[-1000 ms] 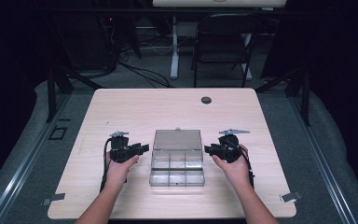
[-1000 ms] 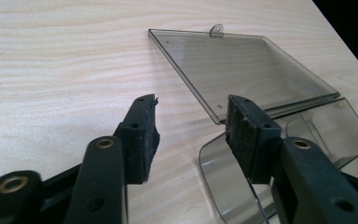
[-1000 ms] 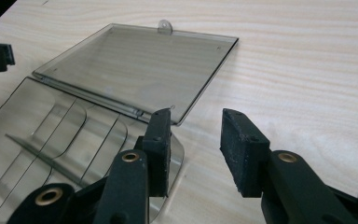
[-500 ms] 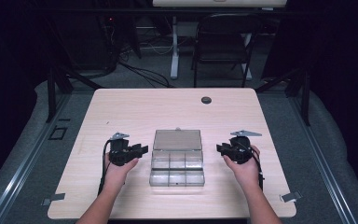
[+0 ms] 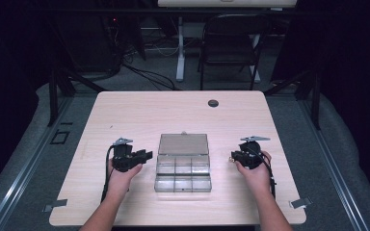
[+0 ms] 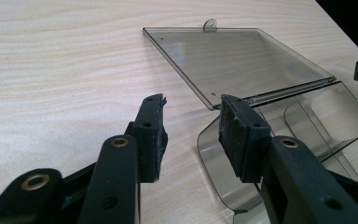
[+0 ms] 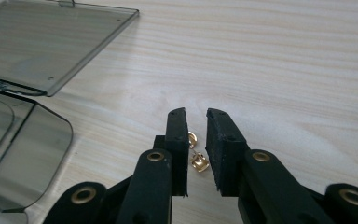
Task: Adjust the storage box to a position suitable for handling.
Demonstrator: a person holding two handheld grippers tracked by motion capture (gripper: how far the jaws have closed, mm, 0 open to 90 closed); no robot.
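Gold-coloured metal, in the form of a small brass fitting (image 7: 197, 156), is being framed between the pads of the right gripper (image 7: 196, 122), low in the gap and just short of the fingertips, lying on the wooden table (image 7: 284, 60). The jaws have just been closing and are now being held narrowly apart, with slivers of daylight on both sides of the fitting; it is not yet being pinched. To the far left of these jaws, well apart from them, the clear compartment box (image 5: 183, 172) is being left open, its lid (image 7: 51, 42) lying flat back on the table.

The left gripper (image 6: 191, 114) is being held half spread beside the box, one pad (image 6: 237, 135) hanging over the rounded near corner of the box, the other over bare wood; nothing is being gripped, though its jaws have also just been closing.

The risks are being judged as follows. The fitting is small, rounded and lying loose, so it is likely to be squeezed out sideways or rolled away if the pads are being brought together off-centre or too high above the wood. If the tips are being pressed down hard, they may scrape the table and nudge the piece away. A weak pinch could let it drop during the carry towards the box, short of a compartment.
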